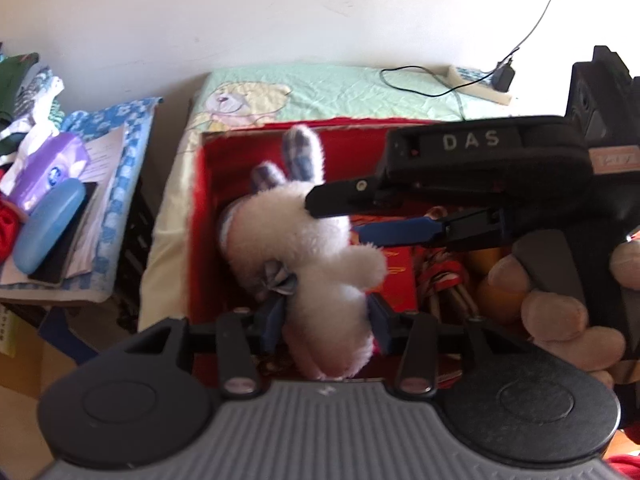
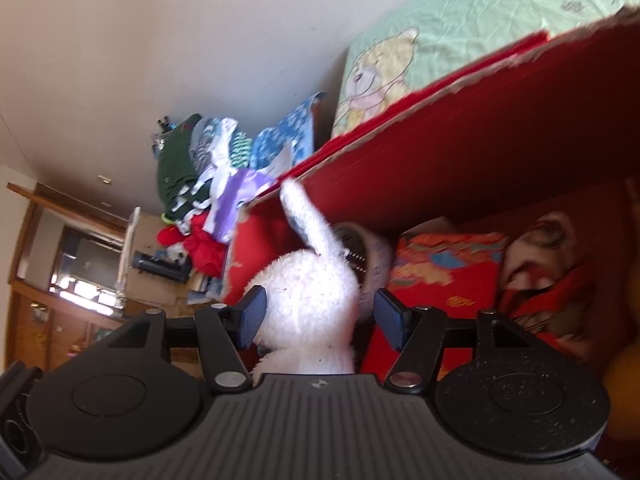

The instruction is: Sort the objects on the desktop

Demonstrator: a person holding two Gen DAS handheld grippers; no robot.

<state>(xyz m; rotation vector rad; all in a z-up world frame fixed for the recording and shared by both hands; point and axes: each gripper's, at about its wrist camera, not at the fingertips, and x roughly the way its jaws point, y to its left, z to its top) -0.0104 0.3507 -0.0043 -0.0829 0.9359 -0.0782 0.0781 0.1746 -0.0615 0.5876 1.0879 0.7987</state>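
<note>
Left wrist view: the left gripper [image 1: 326, 316] fingers squeeze the soft, light bunny [image 1: 320, 256]'s squashy middle over the red box [image 1: 200, 216]. The right gripper [image 2: 318, 320] fingers sit wide around its head, maybe not pinching.

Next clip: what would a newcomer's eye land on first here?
The white plush rabbit, held over the open red box between the left gripper's blue pads. The right gripper reaches in from the right, open around the rabbit's head. Left of the box, a blue case lies on a cluttered side table.

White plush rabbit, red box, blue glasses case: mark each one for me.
White plush rabbit [image 1: 316, 248]: left wrist view, on its body.
Red box [image 1: 200, 216]: left wrist view, on its left wall.
Blue glasses case [image 1: 48, 228]: left wrist view, on its lid.
</note>
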